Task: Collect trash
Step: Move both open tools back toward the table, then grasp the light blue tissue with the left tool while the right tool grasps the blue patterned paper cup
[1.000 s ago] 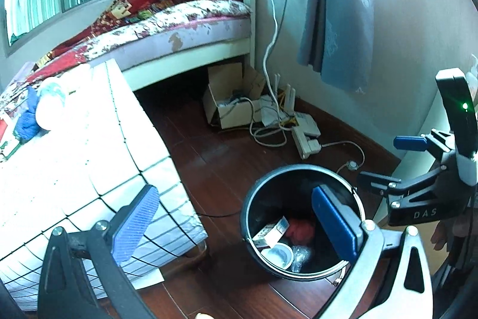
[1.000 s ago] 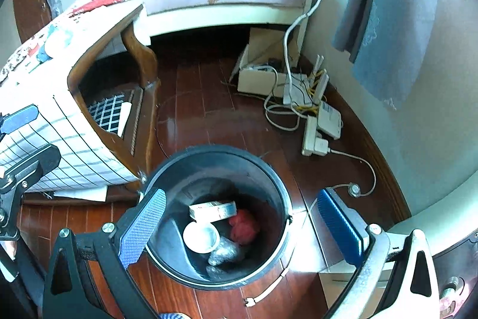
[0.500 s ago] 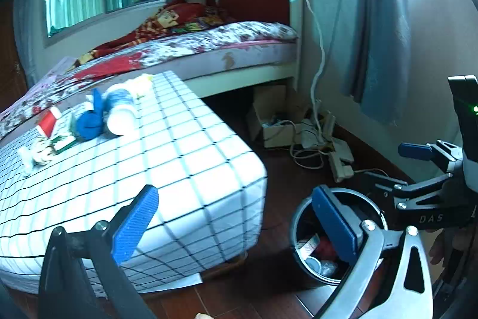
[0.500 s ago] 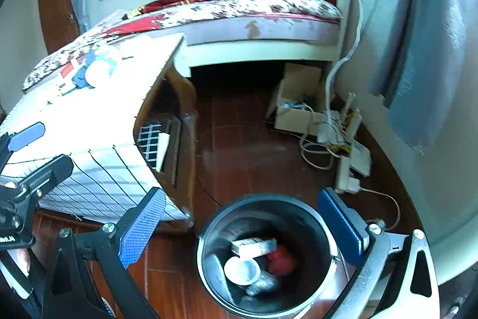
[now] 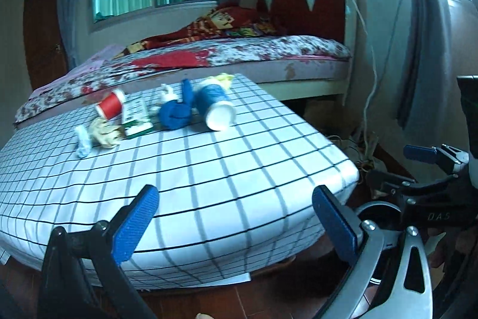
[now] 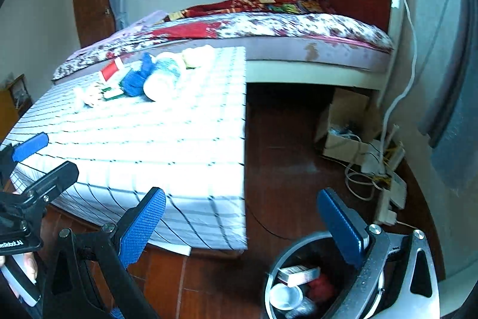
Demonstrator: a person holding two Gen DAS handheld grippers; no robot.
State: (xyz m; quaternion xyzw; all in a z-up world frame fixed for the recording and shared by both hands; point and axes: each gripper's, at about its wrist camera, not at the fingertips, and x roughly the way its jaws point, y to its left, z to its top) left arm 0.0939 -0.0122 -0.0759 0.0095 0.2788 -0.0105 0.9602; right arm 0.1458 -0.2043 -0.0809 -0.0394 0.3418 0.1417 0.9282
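Both grippers — left gripper (image 5: 233, 217), right gripper (image 6: 242, 220) — are spread empty, now rising from the bin (image 6: 273, 268) beside the table (image 5: 209, 169); remaining trash (image 5: 176, 112) is lying mid-table — you're retargeting it.

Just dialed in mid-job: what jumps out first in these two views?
A cluster of trash sits at the far end of the checked tablecloth: a tipped blue cup, a red can, crumpled wads. The black bin stands on the floor to the right, already holding litter. The left gripper and right gripper are both open and empty.
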